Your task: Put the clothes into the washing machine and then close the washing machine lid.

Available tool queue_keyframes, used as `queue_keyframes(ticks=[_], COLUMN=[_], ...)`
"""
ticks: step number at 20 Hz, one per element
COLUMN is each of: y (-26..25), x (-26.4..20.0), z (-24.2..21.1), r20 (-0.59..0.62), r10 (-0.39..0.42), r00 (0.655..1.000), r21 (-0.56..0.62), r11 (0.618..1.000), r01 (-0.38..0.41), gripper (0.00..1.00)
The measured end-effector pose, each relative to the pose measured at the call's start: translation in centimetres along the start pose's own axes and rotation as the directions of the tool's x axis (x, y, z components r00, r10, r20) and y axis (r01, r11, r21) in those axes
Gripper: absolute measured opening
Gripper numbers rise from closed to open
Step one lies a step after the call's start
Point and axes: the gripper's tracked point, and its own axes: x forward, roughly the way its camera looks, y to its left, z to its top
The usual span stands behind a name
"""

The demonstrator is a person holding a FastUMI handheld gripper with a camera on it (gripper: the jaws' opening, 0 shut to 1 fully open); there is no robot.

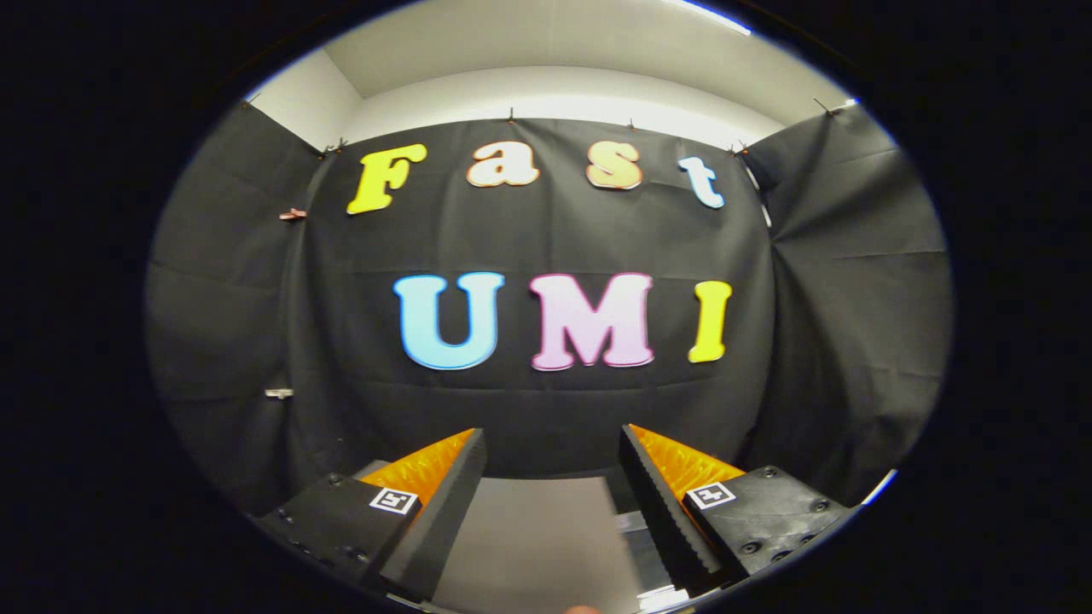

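Gripper (553, 439) wide apart, nothing btwn fingers. Flat pale grey surface (537, 537), poss. washer top, lies below fingers; black cloth wall (546, 239) beyond.

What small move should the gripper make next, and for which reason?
Probably tilt it downward to look for the clothes. The gripper is open with nothing between its fingers, and it faces the booth's black cloth wall. Below the fingers there is a pale flat surface, with no garment on the part in view.

Flat surface (537, 529), perhaps a lid, between fingers (657, 495)
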Motion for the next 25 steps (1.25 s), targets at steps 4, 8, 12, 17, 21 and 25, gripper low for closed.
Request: queue_keyframes(ticks=[4, 8, 12, 17, 21, 25], y=[7.3, 8.1, 6.5, 5.3, 5.4, 5.5], x=[-2.5, -3.6, -4.1, -3.7, -3.5, -3.7], z=[-1.0, -1.5, -2.0, -2.4, -2.3, -2.5], r20=[-0.013, -0.029, -0.039, -0.053, -0.041, -0.046], r10=[0.081, 0.069, -0.019, -0.058, -0.06, -0.052], r00=[0.997, 0.997, 0.999, 0.997, 0.997, 0.998], r21=[-0.034, -0.036, -0.021, -0.024, -0.013, -0.024], r11=[0.996, 0.997, 1.0, 0.998, 0.998, 0.998], r01=[-0.081, -0.07, 0.018, 0.057, 0.06, 0.051], gripper=[0.98, 0.98, 0.98, 0.99, 0.99, 0.99])
